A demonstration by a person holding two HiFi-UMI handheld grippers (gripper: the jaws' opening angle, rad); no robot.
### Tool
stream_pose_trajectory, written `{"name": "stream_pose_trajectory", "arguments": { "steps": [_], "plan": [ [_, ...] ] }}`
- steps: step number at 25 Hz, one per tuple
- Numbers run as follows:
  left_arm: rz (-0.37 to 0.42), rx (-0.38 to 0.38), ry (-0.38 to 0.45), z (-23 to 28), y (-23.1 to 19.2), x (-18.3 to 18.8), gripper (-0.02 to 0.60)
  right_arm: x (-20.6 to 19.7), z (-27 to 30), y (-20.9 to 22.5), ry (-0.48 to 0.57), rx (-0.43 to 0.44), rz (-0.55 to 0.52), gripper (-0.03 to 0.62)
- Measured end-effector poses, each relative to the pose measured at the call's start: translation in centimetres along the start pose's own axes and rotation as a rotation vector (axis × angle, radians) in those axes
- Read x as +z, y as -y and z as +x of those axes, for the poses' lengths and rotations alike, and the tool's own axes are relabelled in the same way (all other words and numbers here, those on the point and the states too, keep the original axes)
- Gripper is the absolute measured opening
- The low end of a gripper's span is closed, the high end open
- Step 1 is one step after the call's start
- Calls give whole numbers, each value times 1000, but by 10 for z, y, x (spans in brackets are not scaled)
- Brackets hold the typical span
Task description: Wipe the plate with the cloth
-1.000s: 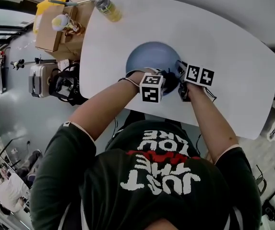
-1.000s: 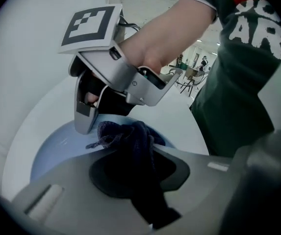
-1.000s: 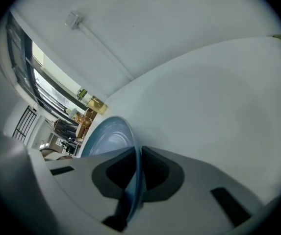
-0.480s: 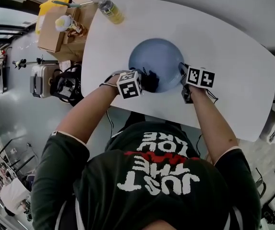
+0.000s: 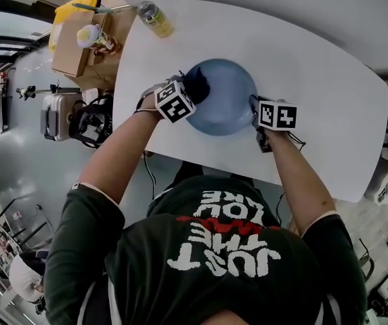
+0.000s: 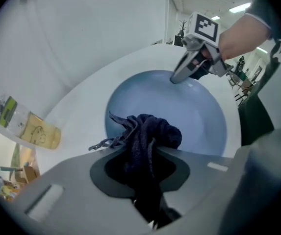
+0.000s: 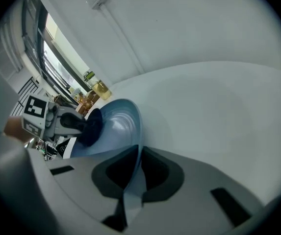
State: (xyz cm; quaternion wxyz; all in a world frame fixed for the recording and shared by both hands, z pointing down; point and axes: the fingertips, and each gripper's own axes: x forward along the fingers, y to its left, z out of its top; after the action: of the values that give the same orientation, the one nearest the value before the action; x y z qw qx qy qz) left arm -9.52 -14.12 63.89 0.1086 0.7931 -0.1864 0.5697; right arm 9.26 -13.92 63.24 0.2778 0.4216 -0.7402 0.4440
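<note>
Two grippers meet at the blue plate [image 5: 231, 110] on the white worktop [image 5: 315, 73] in the head view: the left gripper [image 5: 192, 92] holds a dark cloth [image 5: 198, 84] at the plate's left rim, and the right gripper [image 5: 254, 107] sits at its right rim. Left gripper view: the jaws are clamped on the bunched cloth, and the plate's face lies straight ahead toward the other gripper. Right gripper view: the jaws are nearly together, pinching the plate's thin rim, so the next sweep likely runs toward them.
</note>
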Motion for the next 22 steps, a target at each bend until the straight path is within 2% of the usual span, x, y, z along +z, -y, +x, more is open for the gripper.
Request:
{"name": "stream_pose_trajectory", "arguments": {
  "steps": [4, 6, 8, 10, 13, 16, 22],
  "plan": [
    [-10, 143, 11, 16, -31, 29, 77, -2, -2, -3, -4, -14, -29, 15],
    [-27, 179, 34, 24, -40, 51, 77, -3, -1, -4, -9, -16, -37, 15],
    [-26, 183, 62, 33, -40, 74, 77, -4, 1, -4, -12, -15, -38, 17],
    [30, 157, 80, 40, -25, 96, 76, -4, 2, -3, -11, -12, -25, 17],
    [191, 81, 94, 45, 17, 118, 71, 1, 2, 1, 2, -3, 21, 15],
    [314, -9, 98, 43, 62, 117, 69, 4, 2, 6, 17, 0, 66, 14],
    [490, -201, 94, 29, 151, 96, 69, 6, -3, 9, 34, 0, 92, 14]
  ]
}}
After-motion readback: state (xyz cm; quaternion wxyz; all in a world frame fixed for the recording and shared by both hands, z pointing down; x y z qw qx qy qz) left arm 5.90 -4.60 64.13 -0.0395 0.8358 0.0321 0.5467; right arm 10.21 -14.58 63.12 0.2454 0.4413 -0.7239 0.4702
